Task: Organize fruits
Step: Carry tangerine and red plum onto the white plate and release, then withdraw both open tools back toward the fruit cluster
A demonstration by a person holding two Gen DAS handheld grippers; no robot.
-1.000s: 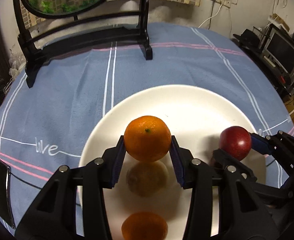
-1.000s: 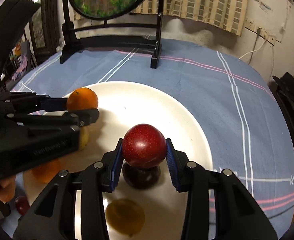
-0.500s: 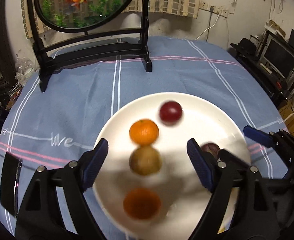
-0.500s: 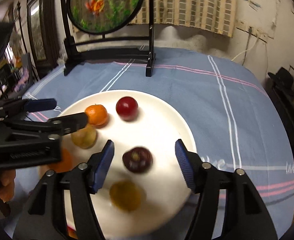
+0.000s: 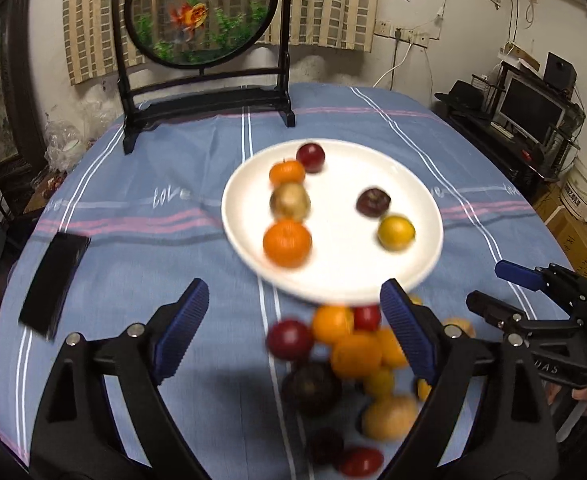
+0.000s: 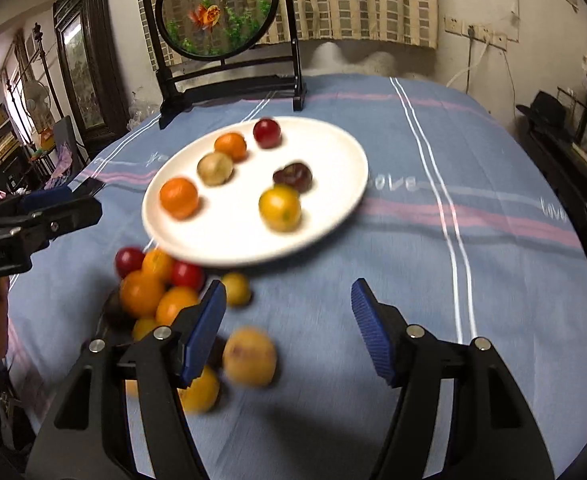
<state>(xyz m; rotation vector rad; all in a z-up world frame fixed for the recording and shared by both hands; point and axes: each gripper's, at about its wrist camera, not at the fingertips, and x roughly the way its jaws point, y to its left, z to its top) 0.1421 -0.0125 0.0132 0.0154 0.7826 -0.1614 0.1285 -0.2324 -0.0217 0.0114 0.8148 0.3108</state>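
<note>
left black gripper with blue pads (image 5: 289,328) tilts down short of the round white plate (image 5: 373,284), jaws opening, empty. right gripper (image 6: 289,328) likewise tilted, parted, empty, beside the loose fruit pile (image 6: 153,292).

Each claw (image 5: 289,336) has black plastic arms, silver screws and ribbed blue pads (image 6: 367,326).

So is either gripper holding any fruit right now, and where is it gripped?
Nothing is held. The left gripper has its jaws opening and empty; the right gripper stands open and empty. Six fruits lie on the plate.
</note>
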